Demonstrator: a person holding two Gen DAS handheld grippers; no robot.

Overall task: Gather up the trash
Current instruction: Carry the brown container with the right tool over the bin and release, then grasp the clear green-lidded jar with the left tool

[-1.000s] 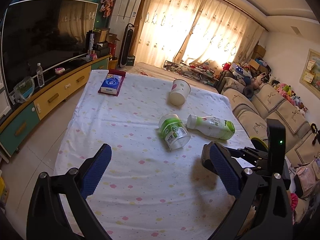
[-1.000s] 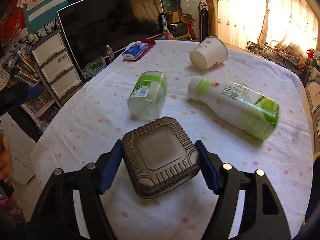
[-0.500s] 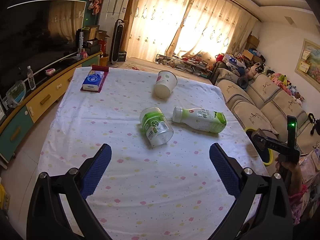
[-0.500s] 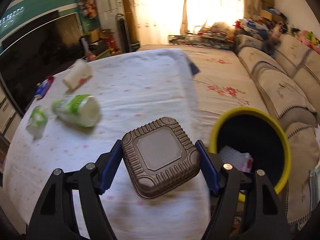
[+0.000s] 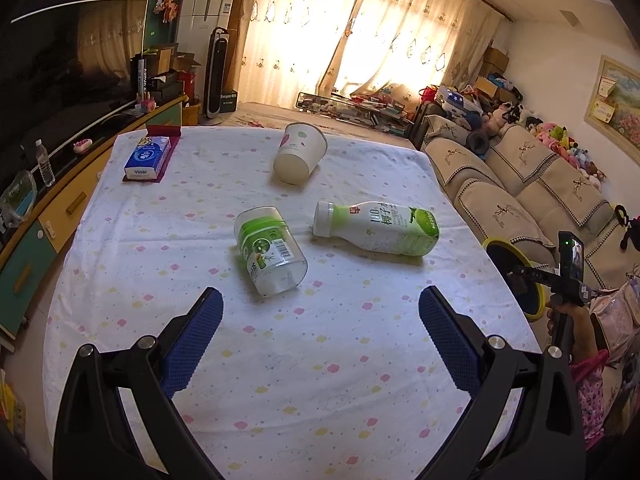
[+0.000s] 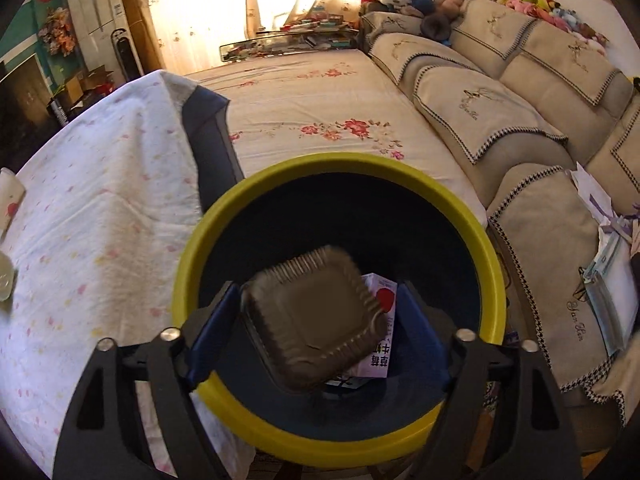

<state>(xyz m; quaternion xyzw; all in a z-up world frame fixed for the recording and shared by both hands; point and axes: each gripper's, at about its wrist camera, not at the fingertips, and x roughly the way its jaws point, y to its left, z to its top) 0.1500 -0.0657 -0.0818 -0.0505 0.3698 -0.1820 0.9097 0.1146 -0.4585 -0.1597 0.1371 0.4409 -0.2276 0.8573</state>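
Here the right gripper [image 6: 316,320], jaws just spread, lets a brown tray [image 6: 314,320] fall into the yellow-rimmed bin [image 6: 224,216] off the table's edge [image 6: 192,160]; left gripper [image 5: 320,336] hangs released over a jar [image 5: 270,250].

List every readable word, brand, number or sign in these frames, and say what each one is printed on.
"Vinda": blue tissue pack on the table.
"100" plus Chinese characters: green-and-white bottle lying on its side.
Barcode and small print on the clear jar: too small to read.
Chinese characters on the carton inside the yellow-rimmed bin: partly hidden, unreadable.
Script embroidered on the sofa cover: not legible.
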